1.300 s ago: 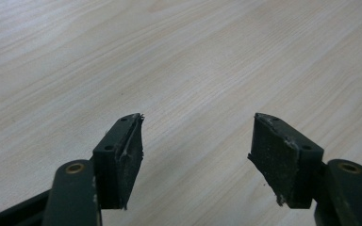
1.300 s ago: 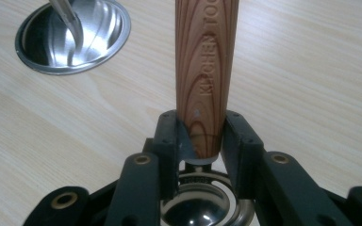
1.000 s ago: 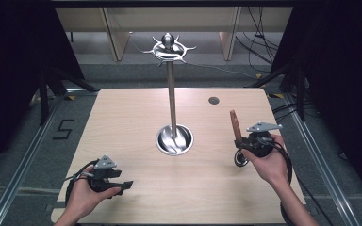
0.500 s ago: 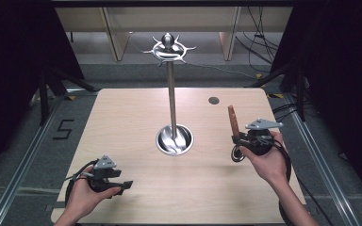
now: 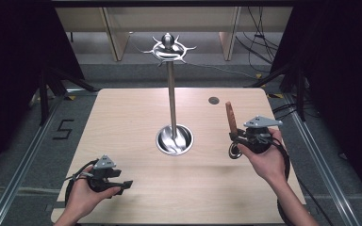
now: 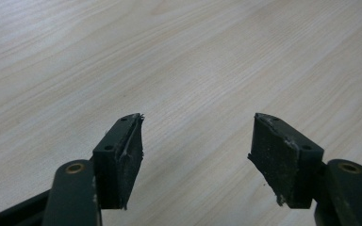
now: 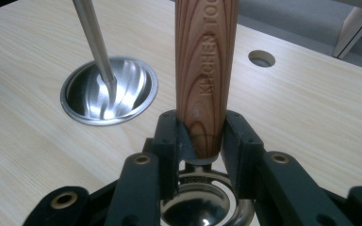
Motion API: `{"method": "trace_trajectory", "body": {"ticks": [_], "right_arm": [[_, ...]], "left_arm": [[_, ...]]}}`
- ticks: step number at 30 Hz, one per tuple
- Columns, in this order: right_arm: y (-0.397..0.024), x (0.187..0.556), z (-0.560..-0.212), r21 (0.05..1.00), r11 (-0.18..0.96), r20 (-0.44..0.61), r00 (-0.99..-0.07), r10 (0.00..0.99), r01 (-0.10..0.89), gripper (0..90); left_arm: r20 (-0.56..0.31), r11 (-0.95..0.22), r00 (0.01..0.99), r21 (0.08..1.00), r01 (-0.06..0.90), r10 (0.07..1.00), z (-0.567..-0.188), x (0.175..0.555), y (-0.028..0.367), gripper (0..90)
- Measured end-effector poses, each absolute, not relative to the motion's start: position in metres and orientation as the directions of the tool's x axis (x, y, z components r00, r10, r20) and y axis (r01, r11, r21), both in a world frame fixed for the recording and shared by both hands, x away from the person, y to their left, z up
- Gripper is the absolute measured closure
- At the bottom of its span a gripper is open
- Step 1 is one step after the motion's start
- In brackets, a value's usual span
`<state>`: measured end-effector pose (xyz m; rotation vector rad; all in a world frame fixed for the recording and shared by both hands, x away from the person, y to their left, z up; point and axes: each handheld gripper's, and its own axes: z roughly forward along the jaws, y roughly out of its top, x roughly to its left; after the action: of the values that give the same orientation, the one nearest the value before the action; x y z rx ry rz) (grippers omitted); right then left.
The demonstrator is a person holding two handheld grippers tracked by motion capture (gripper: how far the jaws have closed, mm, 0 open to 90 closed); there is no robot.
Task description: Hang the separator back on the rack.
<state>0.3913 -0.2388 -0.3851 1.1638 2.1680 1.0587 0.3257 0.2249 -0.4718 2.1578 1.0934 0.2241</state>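
At the right edge of the worktop (image 5: 122, 117), the right claw (image 7: 202, 136) is clamping the wooden handle (image 7: 206, 70) of a kitchen utensil (image 5: 231, 123) just above its metal head, and over the last second it is shifting only slightly, drifting a touch toward the stand while the handle is staying upright; that small creep suggests the carry toward the hanging rack is only just starting. Near the front left corner, the left claw (image 6: 195, 155) is resting with its jaws apart and nothing between them; the chrome utensil stand (image 5: 172, 94) is waiting at mid-worktop, its hooks bare.
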Motion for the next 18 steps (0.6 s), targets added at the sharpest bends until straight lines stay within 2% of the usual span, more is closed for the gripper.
{"method": "trace_trajectory", "body": {"ticks": [5,8,18], "right_arm": [[-0.235,0.391,-0.383,0.818,0.329,-0.036,-0.529,0.848,0.472,69.9],[-0.236,0.392,-0.379,0.814,0.363,-0.066,-0.547,0.834,0.454,69.9],[-0.227,0.391,-0.369,0.823,0.331,-0.033,-0.543,0.839,0.462,69.9]], "left_arm": [[-0.149,-0.402,0.629,0.654,0.641,0.763,-0.472,0.326,0.225,34.2],[-0.142,-0.401,0.626,0.655,0.64,0.766,-0.472,0.326,0.225,34.2],[-0.14,-0.404,0.627,0.653,0.64,0.767,-0.471,0.326,0.226,34.1]]}}
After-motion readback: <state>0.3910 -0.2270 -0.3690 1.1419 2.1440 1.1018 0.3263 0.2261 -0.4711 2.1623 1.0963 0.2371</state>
